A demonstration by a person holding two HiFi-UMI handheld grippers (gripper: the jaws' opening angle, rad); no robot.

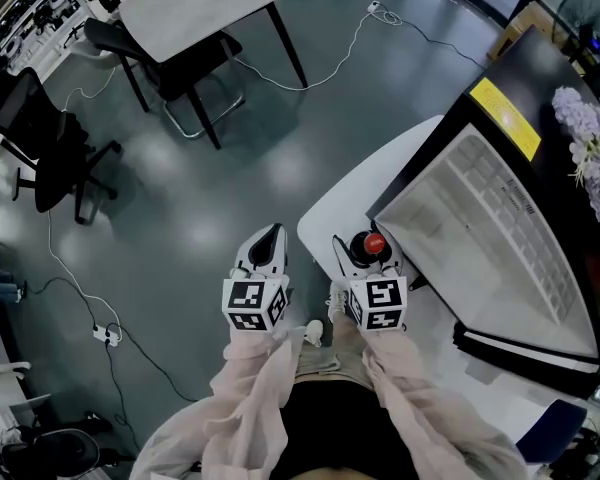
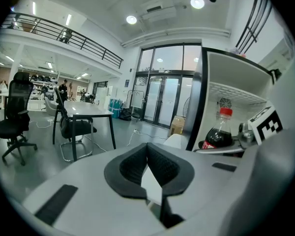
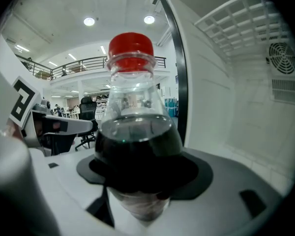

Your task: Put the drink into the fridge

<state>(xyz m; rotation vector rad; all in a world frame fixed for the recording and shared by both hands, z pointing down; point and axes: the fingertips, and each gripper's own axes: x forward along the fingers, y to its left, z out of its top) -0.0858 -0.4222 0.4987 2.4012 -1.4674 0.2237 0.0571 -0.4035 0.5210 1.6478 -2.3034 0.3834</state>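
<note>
The right hand-held gripper (image 1: 366, 263) clamped the cola bottle (image 3: 132, 132) and, being round, it might have slipped under a slack squeeze. Beside it hung the left hand-held gripper (image 2: 147, 167), closed and empty. Just ahead stood the open fridge (image 1: 500, 228), its shelves unblocked. An office chair (image 1: 40, 148) stood far off to the left.

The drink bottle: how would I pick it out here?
Find the open fridge at the head view's right. Just before it, the right gripper holds the bottle: clear plastic, dark drink, bright red cap, the only bottle in sight.
</note>
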